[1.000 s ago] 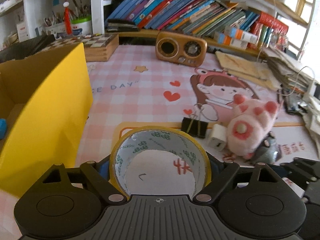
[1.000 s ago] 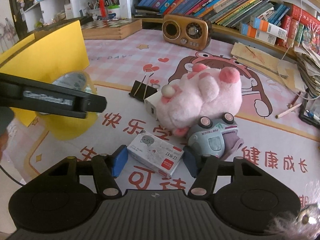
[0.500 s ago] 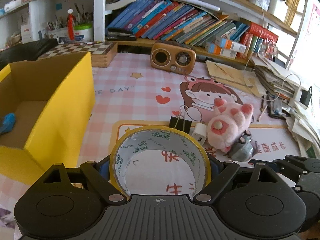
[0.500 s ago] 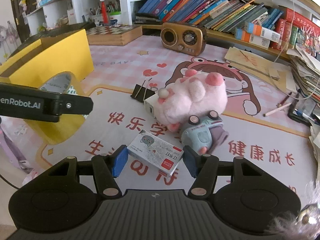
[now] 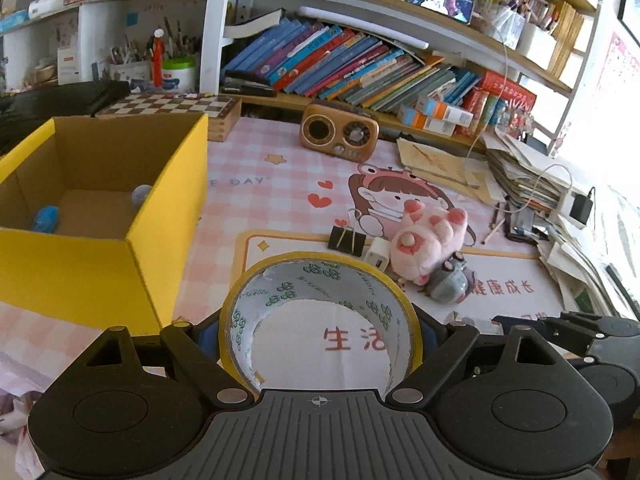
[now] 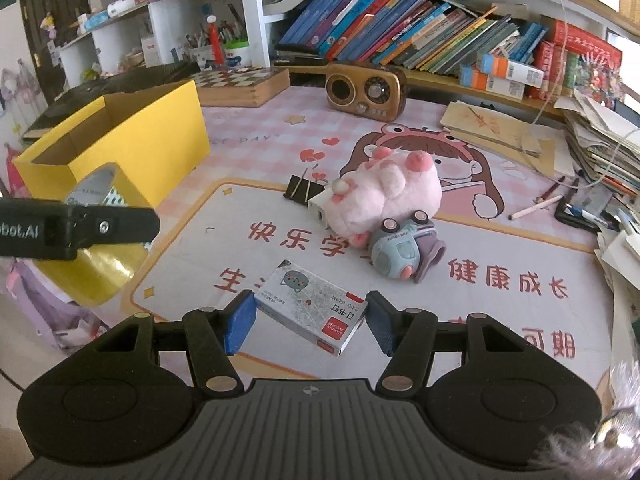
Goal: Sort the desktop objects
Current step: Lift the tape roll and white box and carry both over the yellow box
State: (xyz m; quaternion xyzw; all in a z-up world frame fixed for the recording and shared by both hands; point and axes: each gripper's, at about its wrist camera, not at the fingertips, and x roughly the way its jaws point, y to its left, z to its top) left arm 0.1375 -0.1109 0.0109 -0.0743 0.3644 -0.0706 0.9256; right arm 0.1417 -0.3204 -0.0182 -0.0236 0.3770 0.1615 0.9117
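Observation:
My left gripper (image 5: 318, 332) is shut on a roll of yellow tape (image 5: 320, 276) and holds it above the desk mat, to the right of the open yellow box (image 5: 100, 256). A blue thing (image 5: 46, 218) and a grey thing (image 5: 140, 196) lie inside that box. My right gripper (image 6: 310, 320) is shut on a small white staple box (image 6: 310, 304), lifted off the mat. Beyond it lie a pink plush (image 6: 388, 196), a grey-blue toy car (image 6: 400, 248), a black binder clip (image 6: 302, 192) and a white charger (image 6: 320, 208). At the left of the right wrist view, the tape (image 6: 100, 272) hangs in front of the yellow box (image 6: 172, 128).
A brown radio (image 5: 340, 136) and a chessboard case (image 5: 172, 104) stand at the back of the desk under shelves of books. Stacked papers (image 5: 520, 172), pens and cables crowd the right edge. The pink mat (image 5: 260, 184) lies open between the yellow box and the plush.
Both grippers have risen and drawn back with their loads, so the desk objects look smaller. More of the yellow box's inside now shows in the left wrist view.

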